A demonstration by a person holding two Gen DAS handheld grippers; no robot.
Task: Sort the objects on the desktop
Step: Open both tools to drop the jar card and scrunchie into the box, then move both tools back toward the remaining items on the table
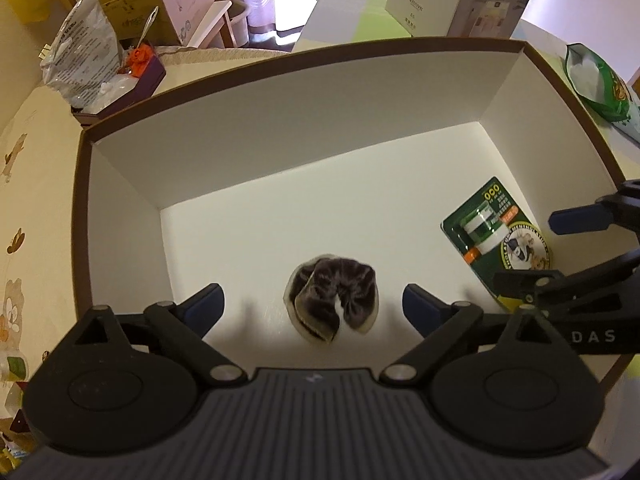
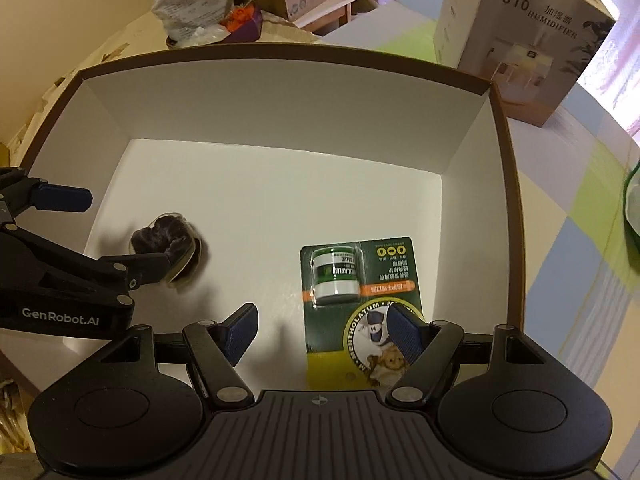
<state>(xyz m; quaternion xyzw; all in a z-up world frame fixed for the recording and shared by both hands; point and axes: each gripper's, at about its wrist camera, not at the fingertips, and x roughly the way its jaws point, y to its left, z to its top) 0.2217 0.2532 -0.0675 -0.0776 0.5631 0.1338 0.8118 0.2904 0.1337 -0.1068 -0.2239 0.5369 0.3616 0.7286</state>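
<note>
Tabletop [image 2: 568, 216] w/ a pastel check cover carries everything. On it sits the big open box [image 1: 280, 120], brown rim, white inside; all places below are given relative to this box.

Behind the box's far right corner: a white humidifier carton [image 2: 520, 48], upright. Behind its far left corner: a crinkled clear plastic bag [image 1: 86, 52] leaning on a small purple tray [image 1: 148, 76] w/ orange bits and a metal spoon. Off the box's right wall: a green-and-white pouch [image 1: 596, 80], partly cut off by the frame edge.

Both grippers are inside the box, above its white floor, pointing down and toward the far wall. Left gripper [image 1: 313, 304] hangs over the near-left part of the floor, jaws spread wide, nothing between them; blue pads show on both fingers. Right gripper [image 2: 322, 330] hangs over the near-right part, jaws also wide apart and holding nothing; its right finger pad overlaps the card below in view, contact can't be told.

Green blister card [image 2: 360, 300] w/ a small white-and-green ointment jar lies flat on the box floor, near the right wall, under the right gripper.

Dark velvet scrunchie [image 1: 334, 298] in a clear wrapper lies on the box floor, left of the card and well apart from it, right below the left gripper's open gap.
</note>
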